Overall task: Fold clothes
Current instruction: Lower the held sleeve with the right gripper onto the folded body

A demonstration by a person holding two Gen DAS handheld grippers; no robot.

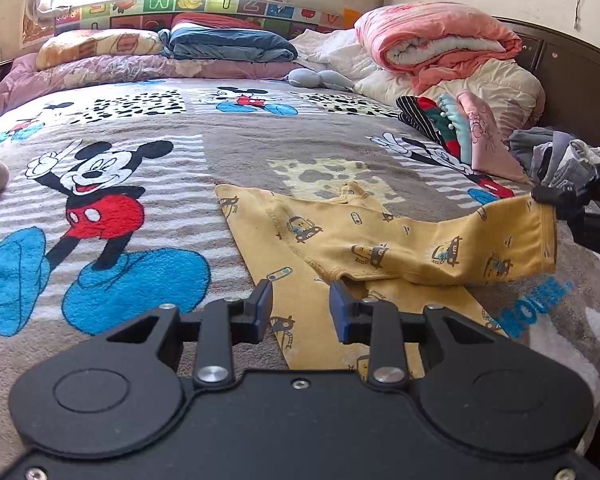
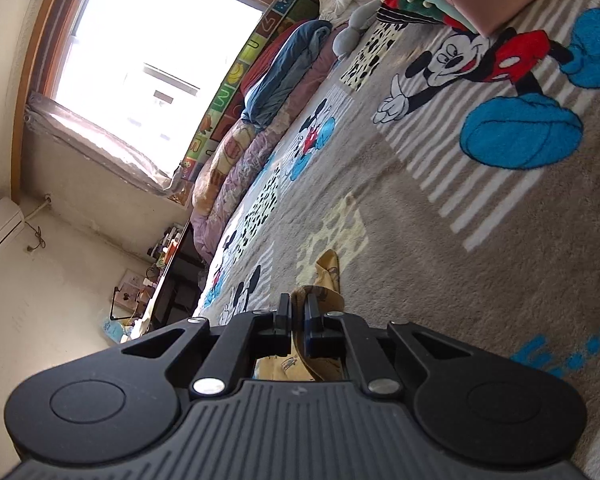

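Right before our left claw [image 1: 300,306], the yellow pants [image 1: 300,240] lie on the bed, under and past the blue pads. Its jaws stand part spread with nothing pinched between them, hovering just over the cloth. We judge the left is the nearer one for the next pinch. One leg runs long from near the left claw out to the right, where our right claw [image 1: 546,198] holds its cuff lifted off the blanket. From the right wrist view, that claw [image 2: 297,314] is pressed together on a fold of yellow cloth.

Under it all we see a grey cartoon blanket [image 1: 240,148], soft and fuzzy. To the right lies a clothes pile [image 1: 460,128], then a pink quilt [image 1: 432,40]. Farther back are rolled bedding [image 1: 228,44], a letter mat [image 1: 188,8] and a bright window [image 2: 148,48].
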